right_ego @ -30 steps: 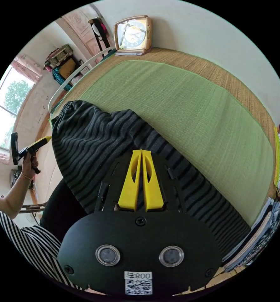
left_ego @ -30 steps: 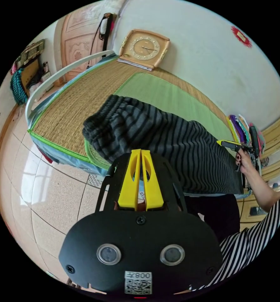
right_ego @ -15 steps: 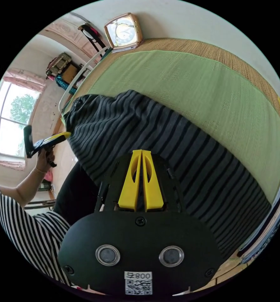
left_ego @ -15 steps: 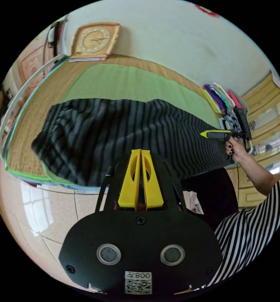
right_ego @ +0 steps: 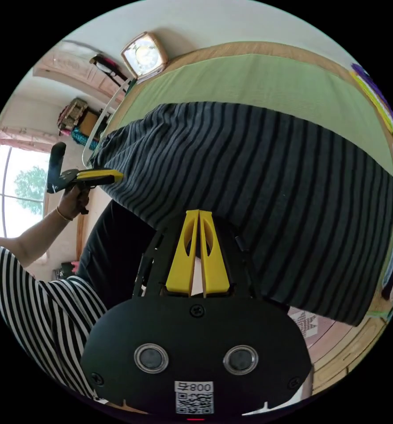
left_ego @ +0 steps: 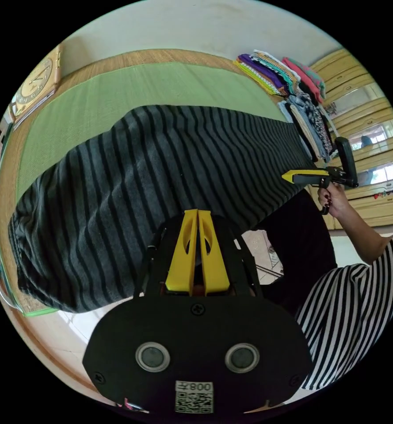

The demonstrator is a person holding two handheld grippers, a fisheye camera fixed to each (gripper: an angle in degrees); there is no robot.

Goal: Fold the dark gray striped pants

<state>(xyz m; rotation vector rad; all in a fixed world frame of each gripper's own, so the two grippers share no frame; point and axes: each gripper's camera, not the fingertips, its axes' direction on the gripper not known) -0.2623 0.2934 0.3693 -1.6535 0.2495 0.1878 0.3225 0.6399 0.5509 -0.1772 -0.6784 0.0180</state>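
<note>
The dark gray striped pants (left_ego: 161,168) lie spread across a green mat (left_ego: 116,84) on a bed, their near edge hanging over the bedside. My left gripper (left_ego: 198,213) has its yellow jaws together on that near edge. In the right gripper view the same pants (right_ego: 271,176) span the mat (right_ego: 258,75), and my right gripper (right_ego: 198,213) is shut on the near edge too. Each gripper appears in the other's view with its tip at the cloth's edge: the right gripper (left_ego: 285,176) and the left gripper (right_ego: 119,176).
A stack of folded clothes (left_ego: 293,84) sits at one end of the bed, with wooden cabinets behind it. A clock (right_ego: 144,49) leans against the wall at the other end. The person in a striped top (left_ego: 351,300) stands at the bedside on a tiled floor.
Both cameras have swung and come closer to the bed. The pants, bunched at the waistband a second ago, now lie flatter and wider, with both grippers staying shut at the near edge.
</note>
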